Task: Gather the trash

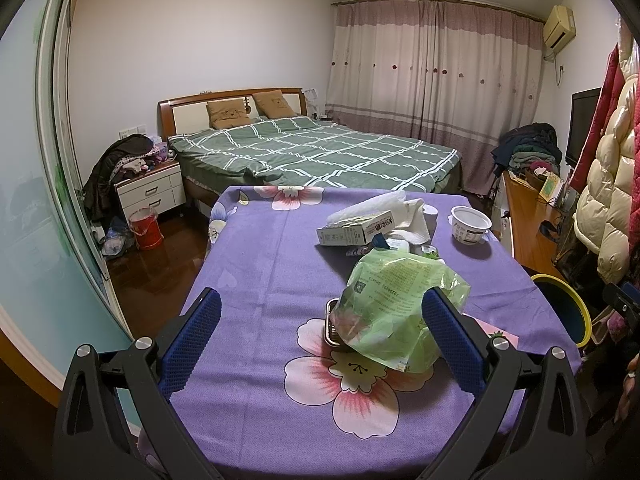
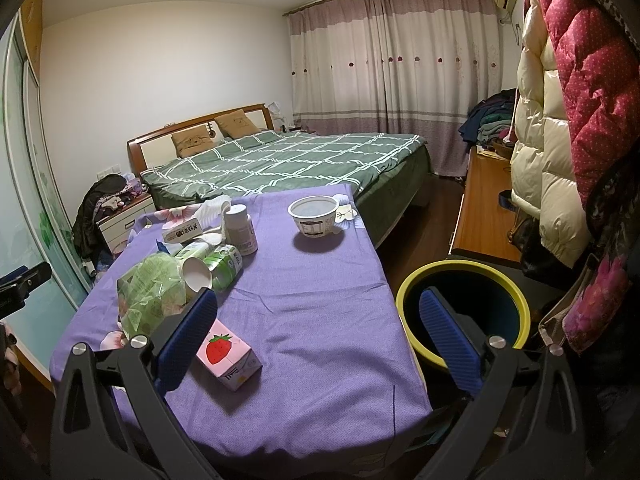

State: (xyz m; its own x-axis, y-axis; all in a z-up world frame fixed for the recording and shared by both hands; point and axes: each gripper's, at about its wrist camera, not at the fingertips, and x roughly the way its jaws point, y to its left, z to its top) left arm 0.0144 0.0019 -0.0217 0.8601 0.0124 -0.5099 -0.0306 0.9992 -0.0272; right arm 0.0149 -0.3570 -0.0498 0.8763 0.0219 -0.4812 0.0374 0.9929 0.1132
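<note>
Trash lies on a table with a purple flowered cloth (image 1: 256, 264) (image 2: 320, 280). A crumpled green plastic bag (image 1: 392, 304) (image 2: 150, 288) lies over a small metal tray (image 1: 330, 326). Behind it are a flat carton (image 1: 354, 230) (image 2: 182, 234), green cartons (image 2: 224, 266), a paper cup on its side (image 2: 196, 274), a white bottle (image 2: 240, 230) and a white tub (image 1: 470, 224) (image 2: 316, 216). A pink strawberry milk carton (image 2: 228, 356) lies near the front. A yellow-rimmed bin (image 2: 464, 312) (image 1: 564, 308) stands right of the table. My left gripper (image 1: 320, 316) is open, just before the bag. My right gripper (image 2: 318, 316) is open, empty.
A bed with a green checked cover (image 1: 312, 152) stands beyond the table. A nightstand (image 1: 150, 190) and a red bucket (image 1: 146, 228) are at the left. A wooden cabinet (image 2: 484, 212) and hanging coats (image 2: 560, 140) line the right side.
</note>
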